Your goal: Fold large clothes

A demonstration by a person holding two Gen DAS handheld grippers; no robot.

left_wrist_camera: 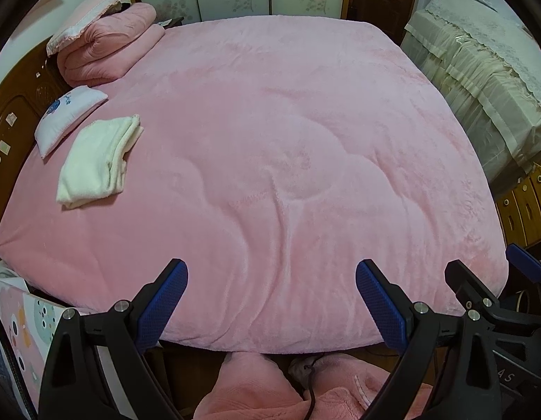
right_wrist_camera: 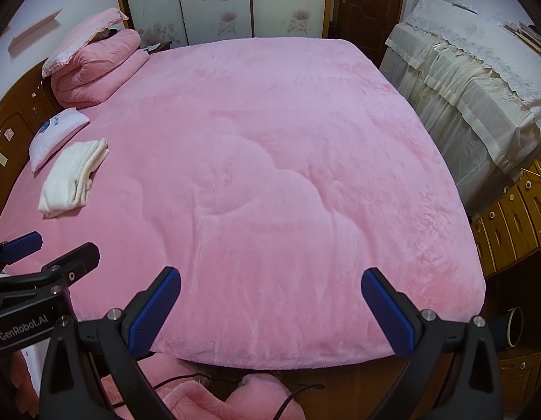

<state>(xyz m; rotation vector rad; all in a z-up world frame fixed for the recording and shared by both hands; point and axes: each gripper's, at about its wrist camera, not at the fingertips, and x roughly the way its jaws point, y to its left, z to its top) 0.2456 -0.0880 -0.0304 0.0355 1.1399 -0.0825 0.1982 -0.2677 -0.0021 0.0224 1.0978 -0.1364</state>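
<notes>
A wide bed [left_wrist_camera: 270,140] fills the room, covered edge to edge by a pink plush blanket [right_wrist_camera: 270,175] with soft quilted creases running through its middle. Both grippers hang over the foot of the bed, side by side and pointing toward the far end.

The left gripper [left_wrist_camera: 270,301] has its jaws spread wide, with nothing between the blue pads but blanket below. The right gripper [right_wrist_camera: 270,308] is spread just as wide and grasps nothing either. Each shows at the edge of the other's view.

The folded white garment [left_wrist_camera: 99,161] lies flat on the blanket near the headboard side, well apart from both grippers. Just beside it, toward the wooden headboard [left_wrist_camera: 15,115], sits a small white cushion [left_wrist_camera: 65,119] with a blue print. Farther along the headboard a rolled pink quilt [left_wrist_camera: 109,45] is stacked, with a pink pillow [left_wrist_camera: 92,14] leaning on top of it.

Below the foot edge of the bed, pink fleece fabric [left_wrist_camera: 256,392] is bunched up close under the grippers, with a dark cable [left_wrist_camera: 310,395] trailing across it. On the right side of the bed stands furniture draped in a cream lace cloth [right_wrist_camera: 473,80], and beside it a wooden cabinet with drawers [right_wrist_camera: 515,224]. Behind the bed stand flower-printed wardrobe doors [right_wrist_camera: 218,3].
</notes>
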